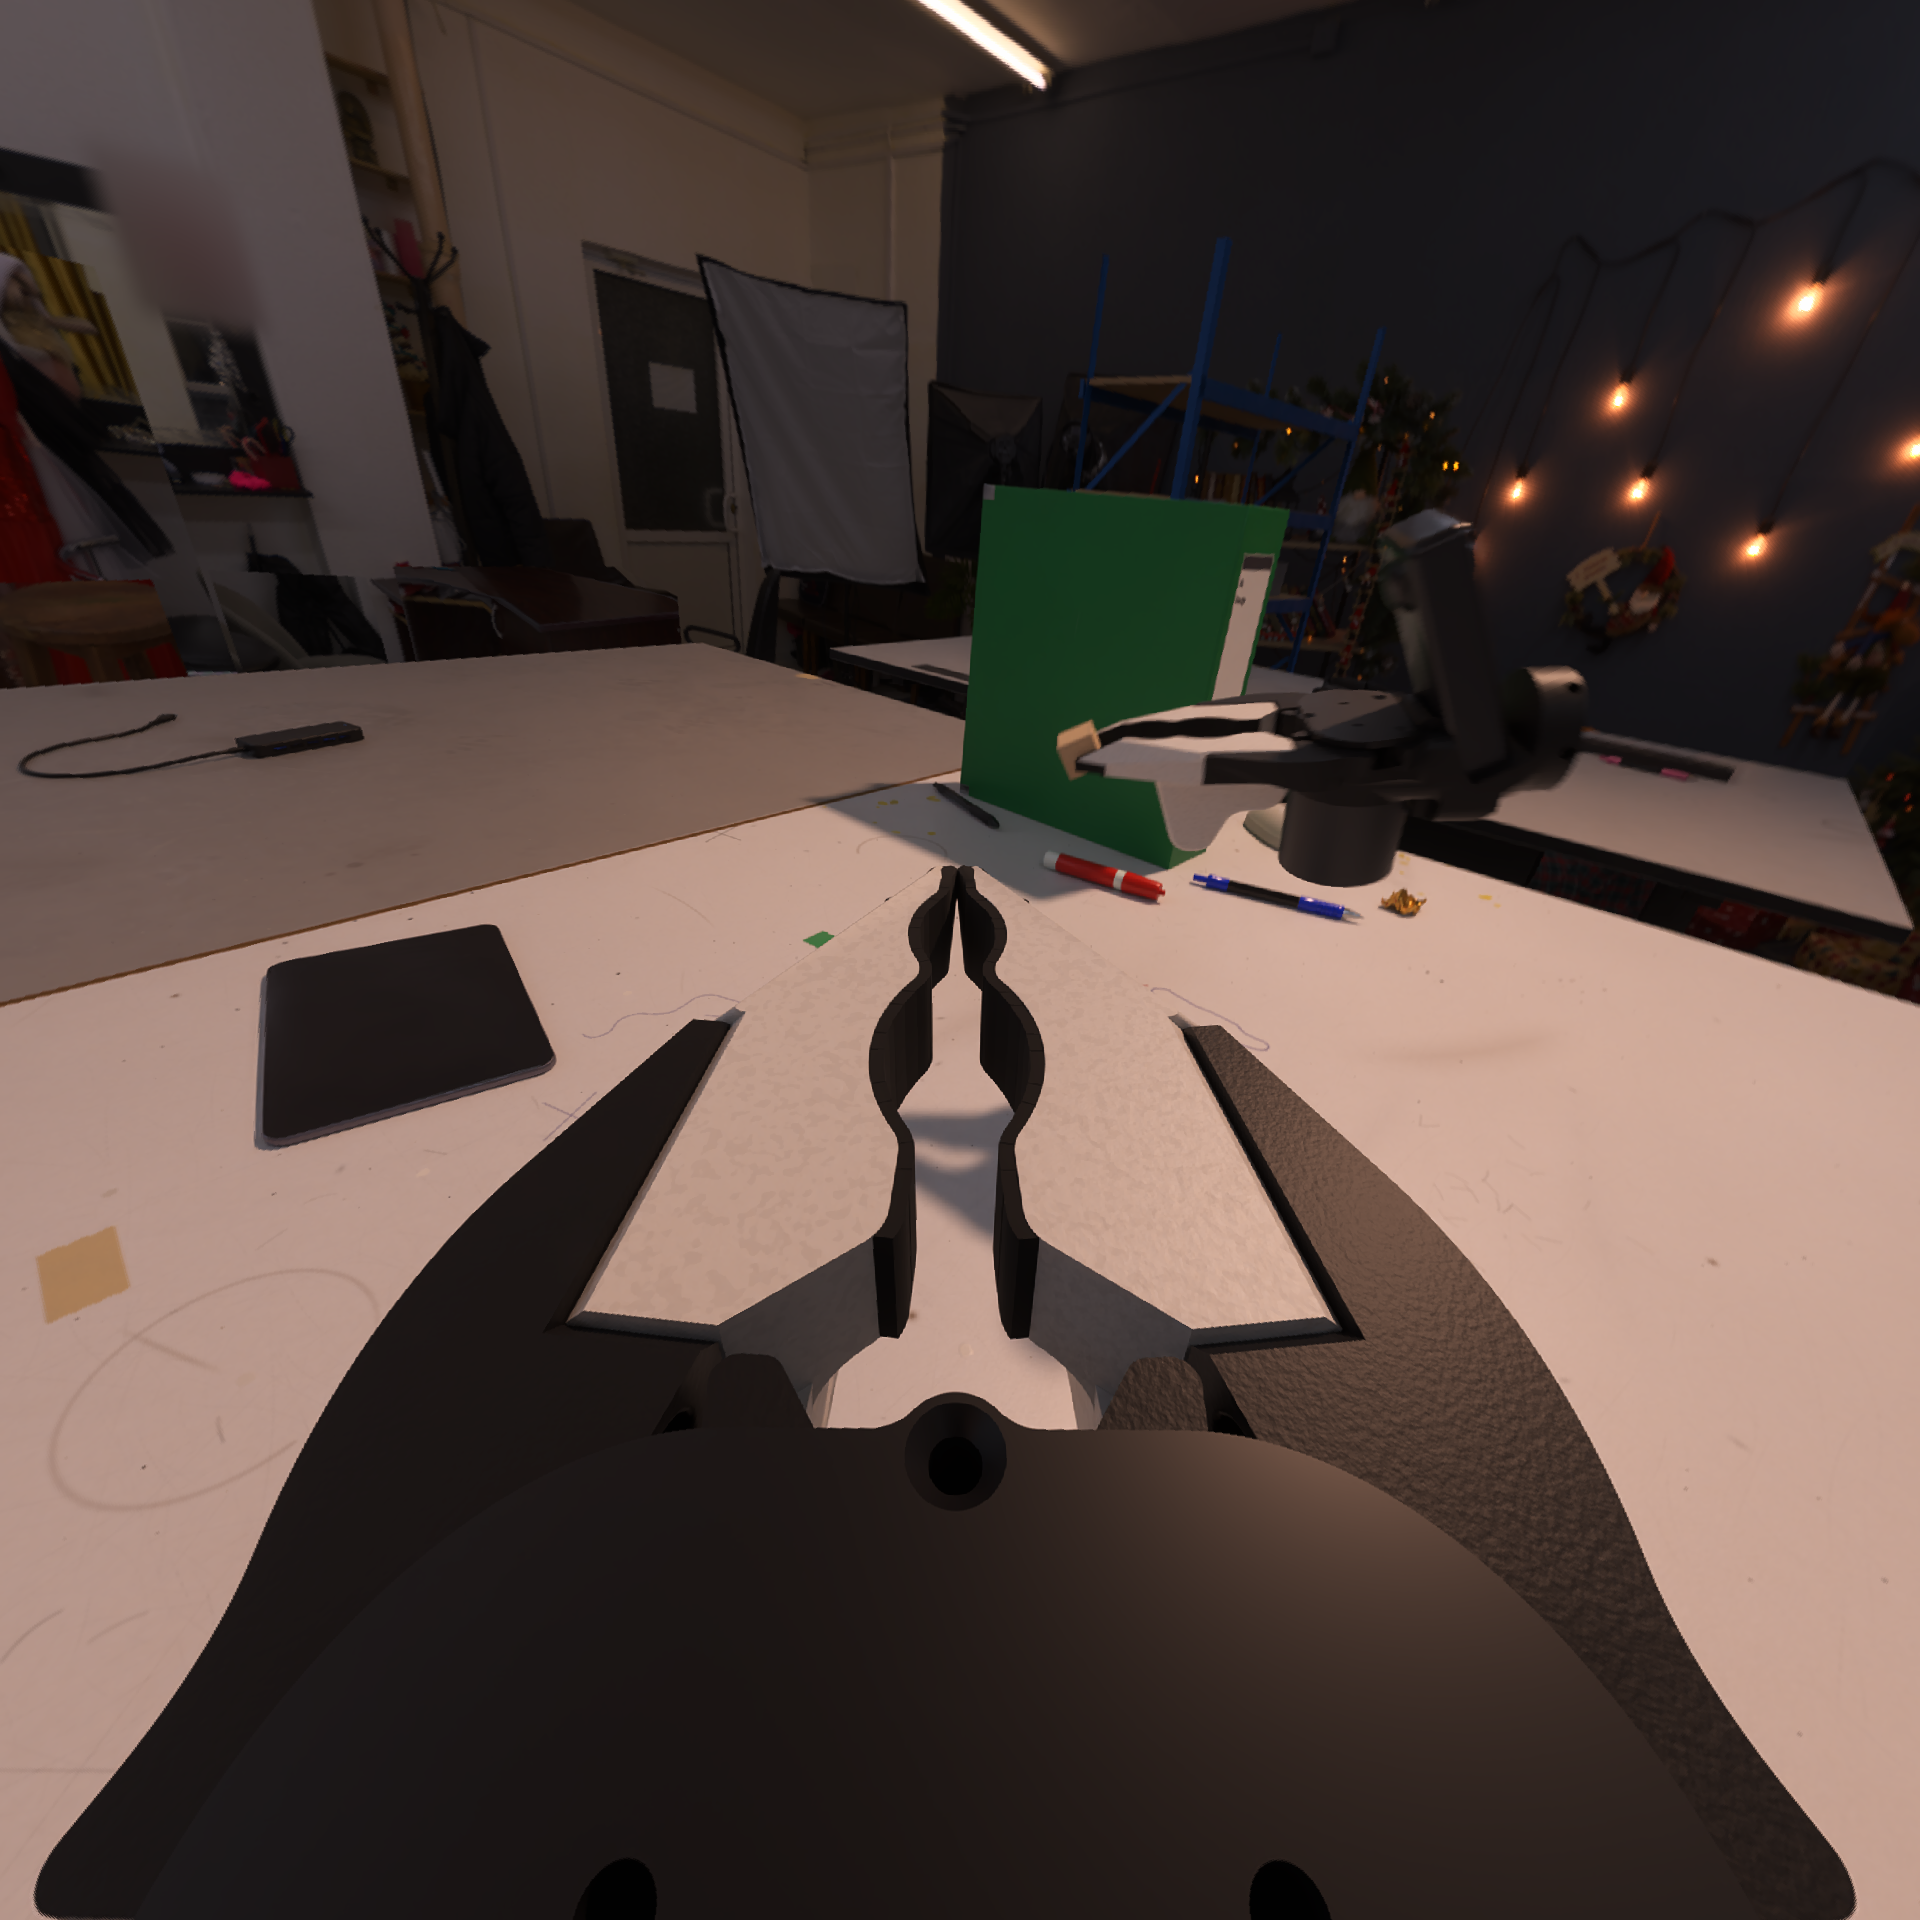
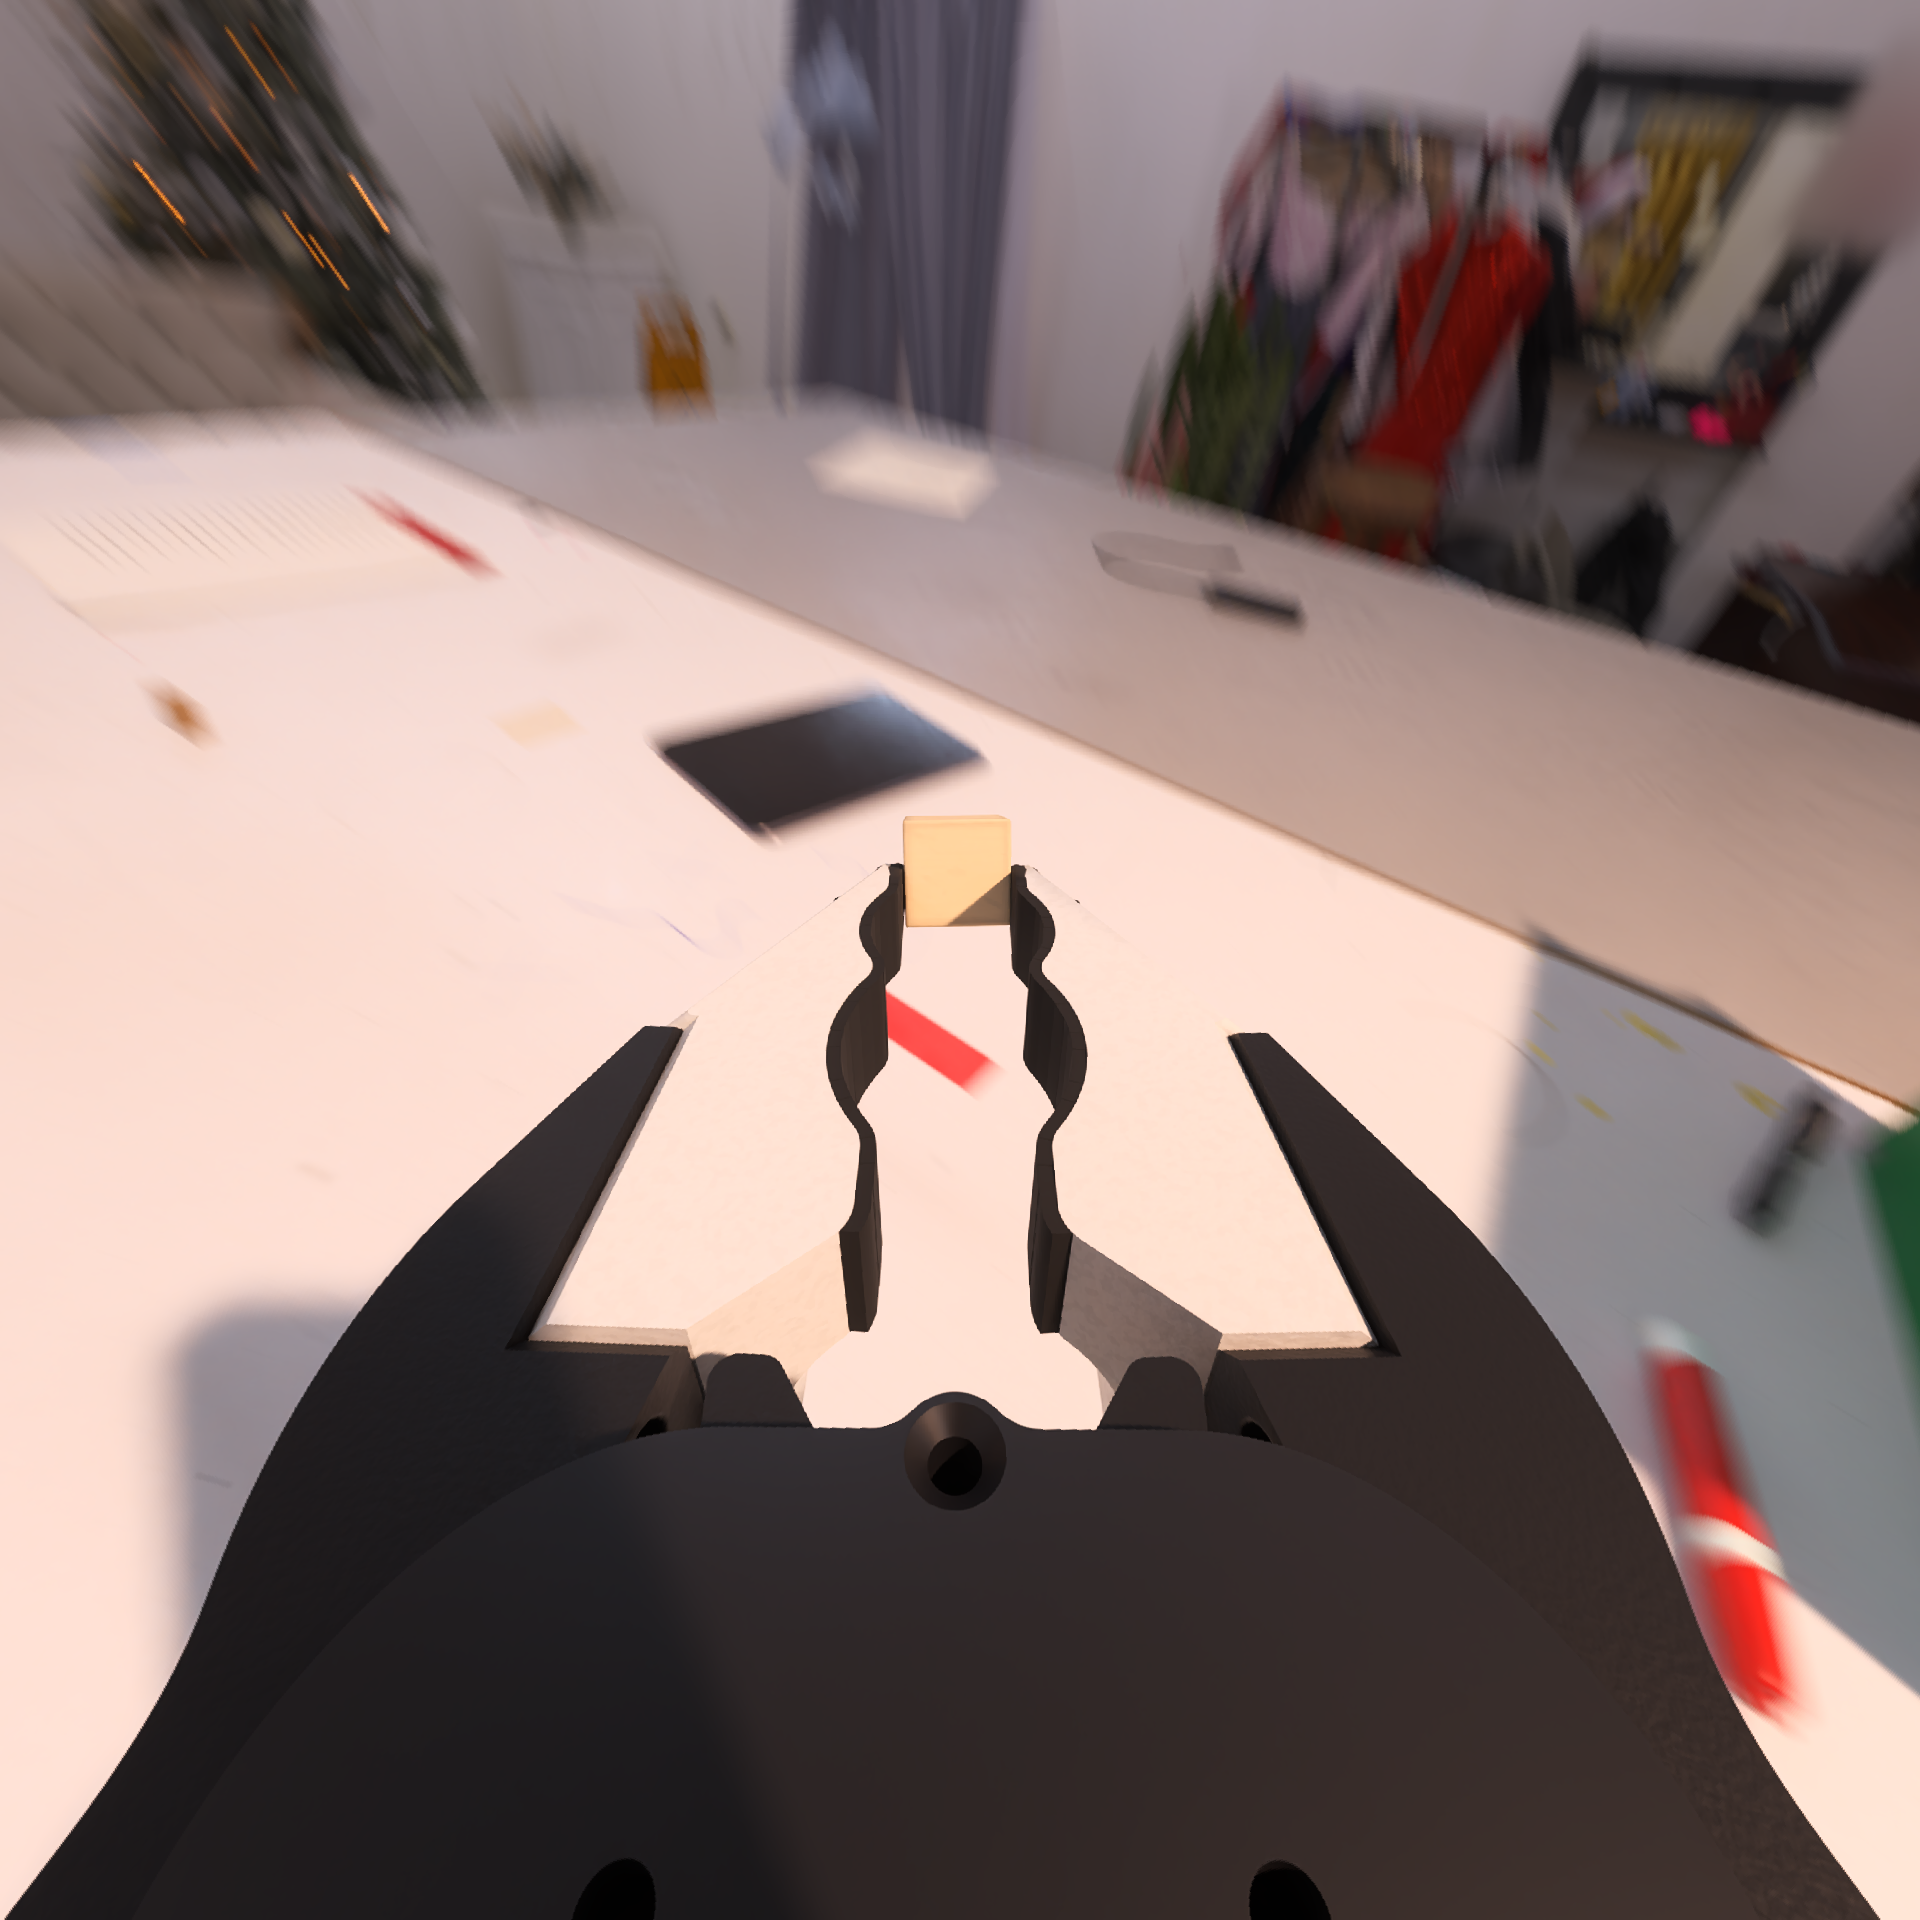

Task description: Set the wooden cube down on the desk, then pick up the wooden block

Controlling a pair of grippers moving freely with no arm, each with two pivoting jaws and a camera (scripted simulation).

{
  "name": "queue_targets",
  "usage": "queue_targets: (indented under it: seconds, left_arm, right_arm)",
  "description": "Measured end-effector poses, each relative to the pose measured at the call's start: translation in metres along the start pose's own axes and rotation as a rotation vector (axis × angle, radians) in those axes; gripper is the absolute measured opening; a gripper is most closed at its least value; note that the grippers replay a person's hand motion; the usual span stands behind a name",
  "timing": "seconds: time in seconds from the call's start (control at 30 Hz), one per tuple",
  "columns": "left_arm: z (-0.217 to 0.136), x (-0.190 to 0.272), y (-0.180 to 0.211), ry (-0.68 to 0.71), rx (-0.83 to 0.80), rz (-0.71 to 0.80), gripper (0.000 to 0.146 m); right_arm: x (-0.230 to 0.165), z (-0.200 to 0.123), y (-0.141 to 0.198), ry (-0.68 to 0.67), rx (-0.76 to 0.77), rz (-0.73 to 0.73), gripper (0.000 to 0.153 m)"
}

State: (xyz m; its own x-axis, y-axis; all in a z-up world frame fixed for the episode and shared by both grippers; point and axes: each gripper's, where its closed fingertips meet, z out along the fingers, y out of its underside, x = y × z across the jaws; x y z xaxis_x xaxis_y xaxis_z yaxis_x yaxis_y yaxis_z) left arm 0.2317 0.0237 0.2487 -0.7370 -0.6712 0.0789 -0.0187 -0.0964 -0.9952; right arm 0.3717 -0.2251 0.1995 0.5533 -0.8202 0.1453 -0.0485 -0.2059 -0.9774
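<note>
In the left wrist view, a tan patch (image 1: 81, 1272) lies flat on the pale desk (image 1: 1558, 1195) at the left edge. A matte black pad (image 1: 400, 1031) with rounded corners lies flat in the middle left. The left gripper (image 1: 956, 878) fills the lower centre, level above the desk and pointing up the frame. Its white fingers (image 1: 790, 1122) with wavy black inner pads are closed tip to tip, holding nothing.

Right of centre, a green box (image 1: 1081, 665) stands upright. A black pen (image 1: 966, 805) lies at its foot. A red marker (image 1: 1103, 875) and a blue-tipped pen (image 1: 1270, 896) lie near it, with a small gold scrap (image 1: 1403, 902) further right.

In front of the box, the right gripper (image 1: 1081, 750) hangs above the desk, turned on its side and pointing toward the left of the frame. The cube (image 1: 1078, 748) is pinched at its fingertips.

In the right wrist view, the background is smeared. The pad (image 2: 821, 756) sits above centre. The right gripper (image 2: 956, 883) points up the frame, its fingers narrowly parted and gripping the cube (image 2: 956, 871) at the very tips, clear of the desk (image 2: 312, 987). The cube is pale, smooth wood with square faces and no clear long axis. The marker (image 2: 1714, 1527) lies at the lower right.
</note>
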Motion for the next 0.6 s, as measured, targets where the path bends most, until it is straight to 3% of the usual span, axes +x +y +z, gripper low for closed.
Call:
queue_targets:
  seconds: [0.1,0.23,0.5,0.6]
  left_arm:
    - [-0.007,-0.007,-0.006,-0.015,0.026,-0.02,0.0]
    - [-0.015,-0.016,-0.012,-0.062,0.033,0.008,0.0]
    - [-0.028,-0.034,-0.019,-0.107,0.053,-0.003,0.0]
    - [-0.03,-0.036,-0.022,-0.107,0.061,-0.008,0.0]
  right_arm:
    - [0.058,0.021,0.051,0.068,-0.328,-0.057,0.02]
    - [0.101,0.04,0.119,0.075,-0.658,-0.005,0.02]
    - [0.116,0.055,0.191,0.123,-1.011,0.115,0.02]
    - [0.114,0.057,0.199,0.133,-1.043,0.144,0.02]
